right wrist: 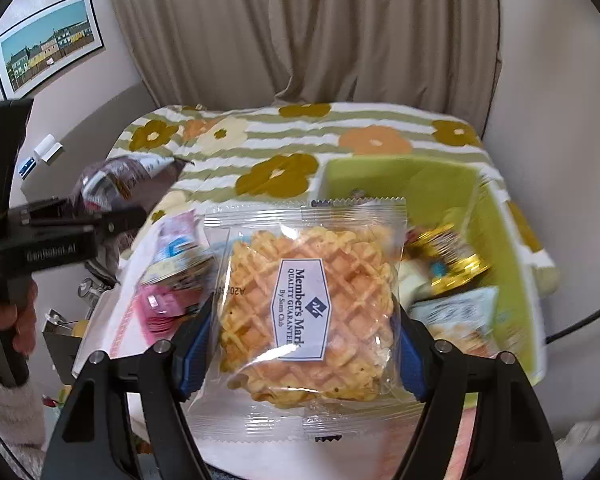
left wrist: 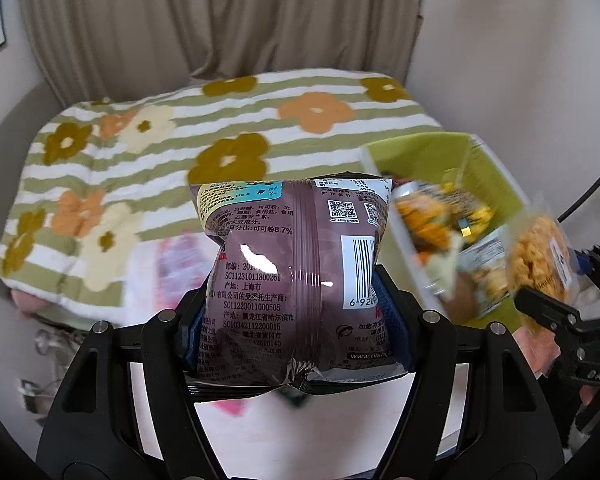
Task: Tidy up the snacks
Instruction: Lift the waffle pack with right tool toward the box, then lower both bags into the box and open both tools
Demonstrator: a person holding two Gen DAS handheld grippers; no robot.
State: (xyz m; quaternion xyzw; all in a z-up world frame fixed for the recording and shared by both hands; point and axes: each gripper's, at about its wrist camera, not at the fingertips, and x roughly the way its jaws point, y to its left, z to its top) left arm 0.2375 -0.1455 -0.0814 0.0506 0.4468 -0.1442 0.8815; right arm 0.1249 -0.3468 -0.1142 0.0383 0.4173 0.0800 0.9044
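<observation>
Flowered blanket (left wrist: 172, 152), beige curtain (right wrist: 300, 32), framed picture (right wrist: 48, 48)

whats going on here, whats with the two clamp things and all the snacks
A person is sorting snacks with a handheld gripper in each hand. The left gripper is clamped on a brown snack bag, and the right gripper holds a clear-wrapped waffle. Both are raised near a green bin that already holds several packets. More packets lie loose to its left.
</observation>
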